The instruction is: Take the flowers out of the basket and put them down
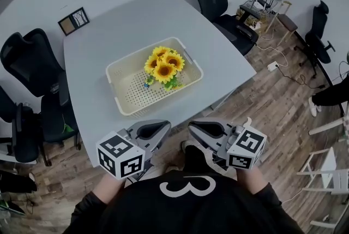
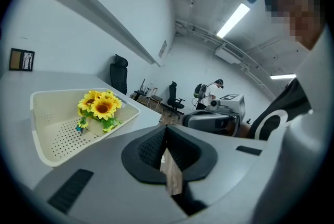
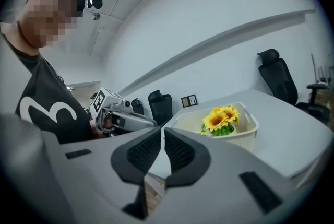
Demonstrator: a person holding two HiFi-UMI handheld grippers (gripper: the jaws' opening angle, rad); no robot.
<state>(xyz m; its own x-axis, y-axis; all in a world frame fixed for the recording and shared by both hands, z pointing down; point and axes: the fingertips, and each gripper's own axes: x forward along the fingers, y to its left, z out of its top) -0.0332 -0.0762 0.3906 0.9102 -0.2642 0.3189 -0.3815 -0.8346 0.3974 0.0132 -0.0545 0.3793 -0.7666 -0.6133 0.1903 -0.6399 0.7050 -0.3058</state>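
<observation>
Both tools clenched, empty — flowers [image 1: 164, 67] in the basket [image 1: 117, 66].
The left tool [image 1: 155, 132] hangs off the tabletop's [image 1: 109, 36] near edge, jaws pressed together; the basket sits mid-tabletop, well apart — the right tool [image 1: 207, 130], beside the left, is likewise closed on nothing.

Head view: high above near table [image 1: 109, 36] edge, faces steeply down, takes in whole tabletop. Left gripper view: low, off near edge, faces far and right; basket [image 1: 110, 76] close at left. Right gripper view: low, faces far and left; basket farther. All three share basket and flowers [image 1: 163, 68].
</observation>
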